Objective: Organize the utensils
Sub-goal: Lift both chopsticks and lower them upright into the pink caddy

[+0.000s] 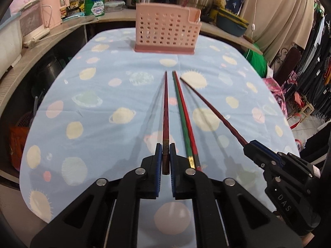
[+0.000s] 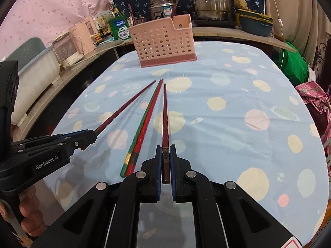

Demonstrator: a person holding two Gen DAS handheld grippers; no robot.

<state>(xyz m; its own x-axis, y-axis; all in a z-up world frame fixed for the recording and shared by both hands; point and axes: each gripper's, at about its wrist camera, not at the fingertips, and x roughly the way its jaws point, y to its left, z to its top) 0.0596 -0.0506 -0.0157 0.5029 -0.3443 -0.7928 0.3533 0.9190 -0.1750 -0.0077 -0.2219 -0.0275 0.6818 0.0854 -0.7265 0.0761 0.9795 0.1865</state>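
- Chopsticks were the task's things: two dark red ones in the grippers, and a green and red pair lying on the table.
- Left gripper (image 1: 165, 155) had its jaws drawn narrow on the thick end of one dark red chopstick (image 1: 165, 111); blue pads pressed it from both sides, and its thin tip pointed toward the basket.
- Right gripper (image 2: 165, 155) was clamped in the same manner on the other dark red chopstick (image 2: 165, 115), also near the thick end.
- From the left wrist view, the right gripper (image 1: 248, 144) appeared at the right side with its chopstick (image 1: 211, 108) going slantwise toward the centre.
- From the right wrist view, the left gripper (image 2: 91, 134) appeared at the left side; fingers of a hand (image 2: 29, 210) were visible under its body.
- Green chopstick (image 2: 142, 124) and red chopstick (image 2: 148, 126) lay touching side by side on the blue tablecloth (image 2: 227, 124), between the two held ones.
- Pink perforated basket (image 2: 163, 43) stood upright at the far end of the cloth, well apart from the chopstick tips.
- Steel pots (image 2: 211, 2) and some boxes stood on the counter behind.
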